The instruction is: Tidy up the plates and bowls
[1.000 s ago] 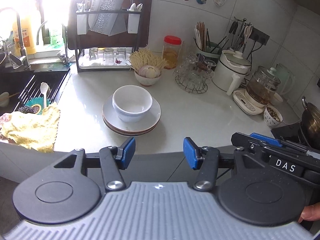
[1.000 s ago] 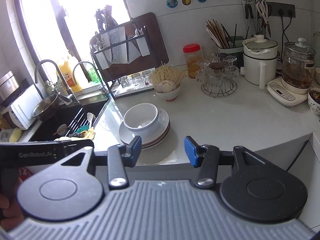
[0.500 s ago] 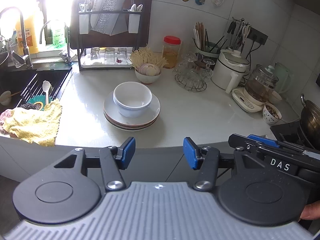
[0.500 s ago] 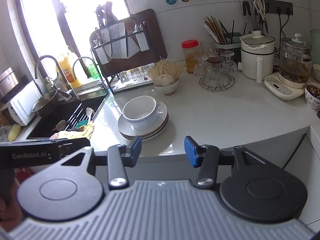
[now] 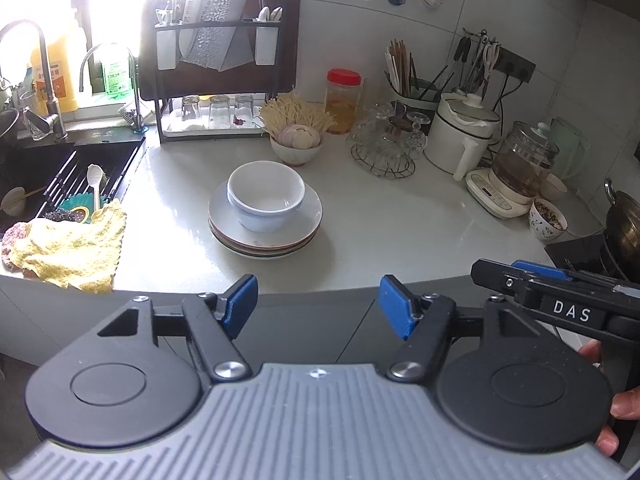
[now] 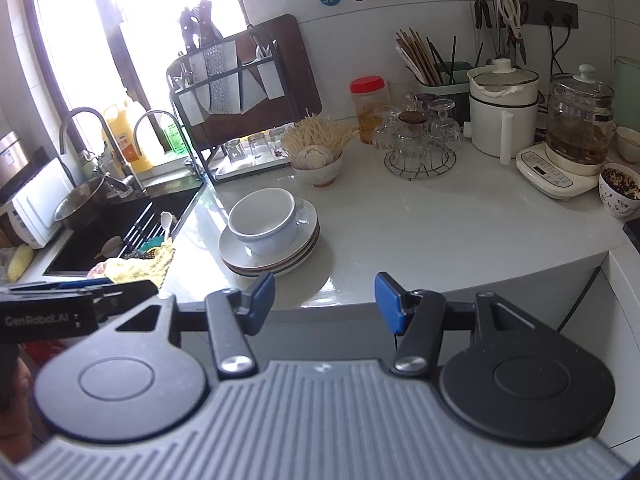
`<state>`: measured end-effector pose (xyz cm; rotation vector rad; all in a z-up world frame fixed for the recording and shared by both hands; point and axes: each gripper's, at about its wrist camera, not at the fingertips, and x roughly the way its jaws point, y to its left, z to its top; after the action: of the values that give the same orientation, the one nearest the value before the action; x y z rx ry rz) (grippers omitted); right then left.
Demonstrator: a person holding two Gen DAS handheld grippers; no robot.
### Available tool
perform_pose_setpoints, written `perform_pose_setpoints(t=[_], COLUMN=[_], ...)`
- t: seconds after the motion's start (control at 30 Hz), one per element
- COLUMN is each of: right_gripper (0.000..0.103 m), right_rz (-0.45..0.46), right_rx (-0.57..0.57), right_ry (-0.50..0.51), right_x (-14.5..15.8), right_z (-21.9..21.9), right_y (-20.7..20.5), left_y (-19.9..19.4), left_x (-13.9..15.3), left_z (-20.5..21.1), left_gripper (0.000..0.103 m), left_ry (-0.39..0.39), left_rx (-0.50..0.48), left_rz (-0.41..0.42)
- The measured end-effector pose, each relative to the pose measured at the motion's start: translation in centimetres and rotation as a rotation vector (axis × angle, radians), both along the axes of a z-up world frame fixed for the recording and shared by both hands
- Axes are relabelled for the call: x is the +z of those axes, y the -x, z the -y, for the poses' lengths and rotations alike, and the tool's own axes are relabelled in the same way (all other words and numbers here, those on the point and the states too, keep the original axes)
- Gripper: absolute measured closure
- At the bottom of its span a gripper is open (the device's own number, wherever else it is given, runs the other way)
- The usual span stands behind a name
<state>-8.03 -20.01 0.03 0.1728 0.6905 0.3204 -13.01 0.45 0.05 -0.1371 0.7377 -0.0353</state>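
Tongs have drawn back from the counter (image 5: 400,216) over the last second: the bowl (image 5: 266,196) and plates (image 5: 265,236) look smaller and farther ahead in both views. Left tongs (image 5: 318,306) and right tongs (image 6: 325,300) are released, holding nothing. The bowl sits on the stacked plates, ahead and slightly left of each pair. That retreat fits a finished stack, or a pause before reaching in.

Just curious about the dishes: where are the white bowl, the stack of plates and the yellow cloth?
white bowl (image 5: 265,189), left wrist view, inner wall.
stack of plates (image 5: 308,220), left wrist view, top plate's bare rim.
yellow cloth (image 5: 68,250), left wrist view, middle.
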Motion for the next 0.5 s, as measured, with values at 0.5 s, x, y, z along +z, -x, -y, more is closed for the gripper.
perform_pose_setpoints(t=[0.5], right_gripper=[0.04], right_rz=[0.012], right_rx=[0.017], right_ry=[-0.022], right_x=[-0.07], right_z=[0.07], right_y=[-0.17], left_y=[0.37], left_x=[-0.76], left_z=[-0.53], left_gripper=[0.015], left_ry=[-0.003], left_rx=[0.058], left_rz=[0.0])
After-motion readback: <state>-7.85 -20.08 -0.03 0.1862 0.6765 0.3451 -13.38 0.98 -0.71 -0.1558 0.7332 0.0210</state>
